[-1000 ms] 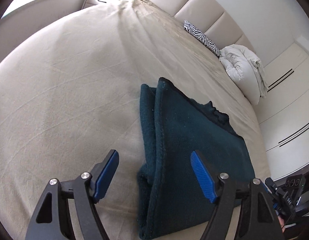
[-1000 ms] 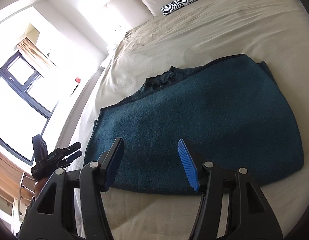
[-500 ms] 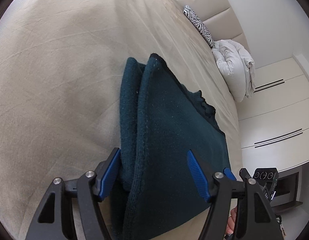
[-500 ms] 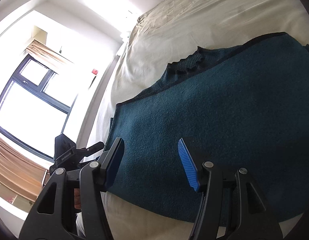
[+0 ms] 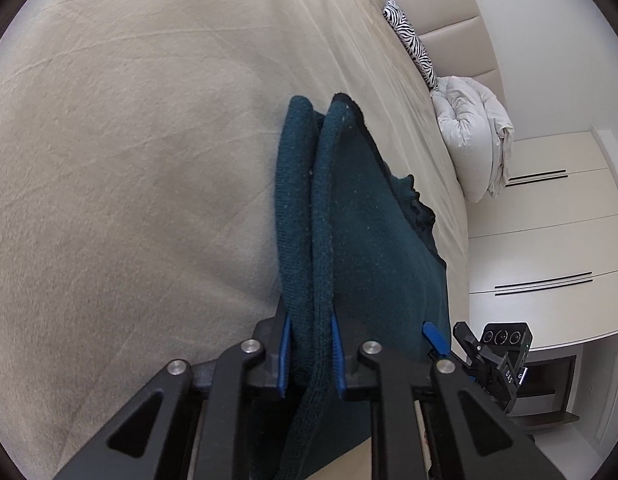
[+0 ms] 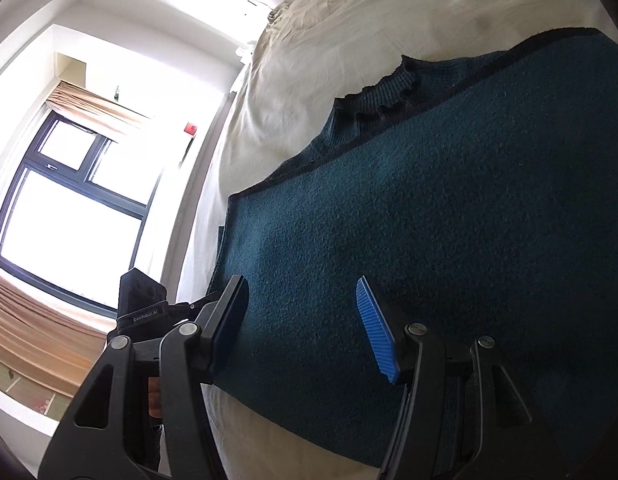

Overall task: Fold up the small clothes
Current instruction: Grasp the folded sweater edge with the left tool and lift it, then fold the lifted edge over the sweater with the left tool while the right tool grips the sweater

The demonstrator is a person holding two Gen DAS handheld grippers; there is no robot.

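A dark teal knit sweater (image 6: 449,216) lies folded on the beige bed (image 5: 129,160), its ribbed collar (image 6: 385,100) toward the headboard. In the left wrist view my left gripper (image 5: 311,354) is shut on the sweater's (image 5: 373,232) folded near-left edge, the thick layers pinched between the blue pads. In the right wrist view my right gripper (image 6: 305,330) is open, its blue pads (image 6: 375,330) spread just above the sweater's near edge, holding nothing. The right gripper also shows in the left wrist view (image 5: 449,340), and the left gripper in the right wrist view (image 6: 149,308).
A zebra-print pillow (image 5: 413,44) and a bunched white duvet (image 5: 473,136) lie by the padded headboard. White wardrobe doors (image 5: 549,220) stand past the bed's right side. A bright window (image 6: 69,208) with a wooden blind is on the left.
My left gripper moved forward onto the sweater's folded edge and shut on it. My right gripper came lower and closer to the near edge, still open.
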